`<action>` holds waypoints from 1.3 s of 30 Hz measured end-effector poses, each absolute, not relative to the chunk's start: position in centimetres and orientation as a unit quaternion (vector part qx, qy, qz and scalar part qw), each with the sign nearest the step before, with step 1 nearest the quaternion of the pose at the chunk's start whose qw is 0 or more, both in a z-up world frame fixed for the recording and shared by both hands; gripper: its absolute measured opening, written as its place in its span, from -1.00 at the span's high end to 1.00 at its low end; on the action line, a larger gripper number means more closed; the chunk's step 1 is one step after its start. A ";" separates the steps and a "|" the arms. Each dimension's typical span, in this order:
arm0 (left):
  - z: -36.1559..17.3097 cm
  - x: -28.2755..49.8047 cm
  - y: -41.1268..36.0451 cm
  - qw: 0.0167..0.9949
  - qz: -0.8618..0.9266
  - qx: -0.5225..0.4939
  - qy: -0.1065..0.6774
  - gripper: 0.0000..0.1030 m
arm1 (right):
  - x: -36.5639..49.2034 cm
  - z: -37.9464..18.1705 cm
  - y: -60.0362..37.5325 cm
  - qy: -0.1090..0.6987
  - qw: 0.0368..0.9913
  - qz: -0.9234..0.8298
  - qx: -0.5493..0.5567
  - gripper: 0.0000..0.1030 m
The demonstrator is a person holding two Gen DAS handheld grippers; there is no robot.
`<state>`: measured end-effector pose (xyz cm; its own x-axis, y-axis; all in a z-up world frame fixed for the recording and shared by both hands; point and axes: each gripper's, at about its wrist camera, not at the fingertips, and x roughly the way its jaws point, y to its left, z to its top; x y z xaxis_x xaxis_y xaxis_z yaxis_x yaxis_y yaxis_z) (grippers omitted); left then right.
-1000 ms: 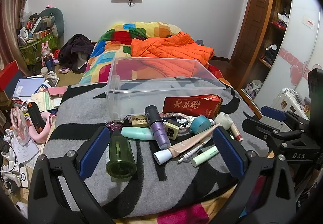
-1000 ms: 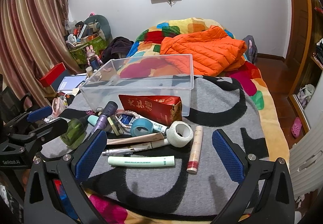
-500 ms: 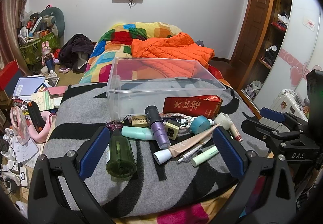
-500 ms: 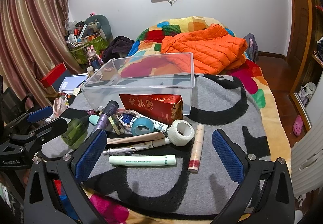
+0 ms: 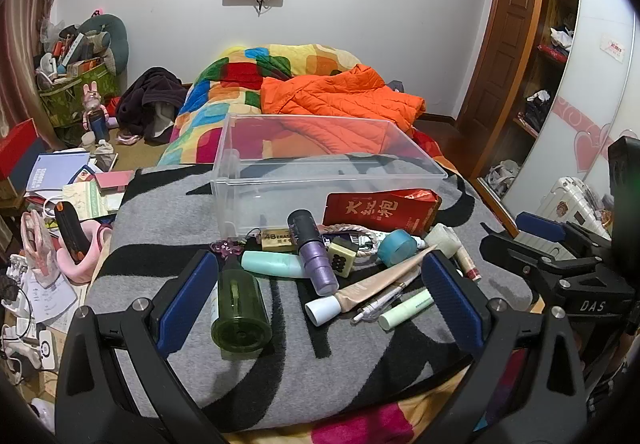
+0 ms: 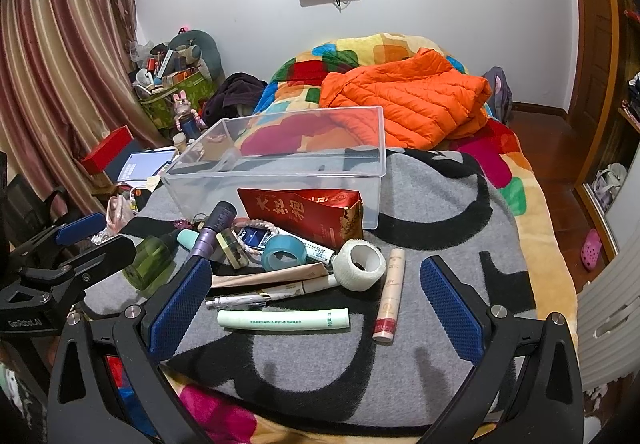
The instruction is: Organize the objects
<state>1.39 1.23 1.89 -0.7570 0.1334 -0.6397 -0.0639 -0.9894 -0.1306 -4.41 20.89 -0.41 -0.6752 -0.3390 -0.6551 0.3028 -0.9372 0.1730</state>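
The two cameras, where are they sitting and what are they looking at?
Left wrist view: sits on the left gripper, looks along its open blue fingers at the green bottle; the right gripper shows at right.
Right wrist view: sits on the right gripper, looks at the mint tube; the left gripper shows at left.
Both see the clear bin and orange jacket.
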 end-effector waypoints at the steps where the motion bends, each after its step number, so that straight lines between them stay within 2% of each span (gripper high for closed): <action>1: 1.9 1.4 1.2 0.052 0.936 -0.344 -0.051 -1.00 | -4.4 -0.4 20.9 -0.025 0.176 -0.915 0.363 -1.00; 15: 0.9 0.9 -0.9 0.027 0.934 -0.348 -0.068 -0.98 | -5.1 -1.3 21.8 -0.022 0.161 -0.916 0.366 -0.98; 17: 0.3 0.7 -1.6 0.019 0.931 -0.357 -0.069 -0.68 | -5.2 -1.6 22.3 -0.021 0.152 -0.917 0.369 -0.94; 19: -0.4 0.3 -2.2 0.009 0.925 -0.372 -0.070 -0.56 | -5.5 -2.1 23.0 -0.022 0.142 -0.915 0.376 -0.83; 27: -3.1 -0.5 -4.1 -0.019 0.915 -0.394 -0.081 -0.51 | -6.9 -4.9 25.0 -0.030 0.111 -0.901 0.419 -0.40; 30: -4.1 -1.2 -4.2 -0.024 0.912 -0.402 -0.077 -0.37 | -7.5 -5.9 25.1 -0.027 0.106 -0.896 0.430 -0.16; 35: -5.8 -2.3 -4.4 -0.025 0.904 -0.420 -0.079 0.05 | -8.5 -7.2 24.5 -0.026 0.113 -0.886 0.449 0.20; 37: -6.1 -2.6 -4.4 -0.026 0.901 -0.424 -0.082 0.20 | -8.6 -7.6 24.4 -0.024 0.113 -0.885 0.452 0.41; 39: -6.1 -2.5 -4.5 -0.024 0.904 -0.419 -0.084 0.20 | -8.5 -7.5 24.3 -0.021 0.112 -0.887 0.447 0.58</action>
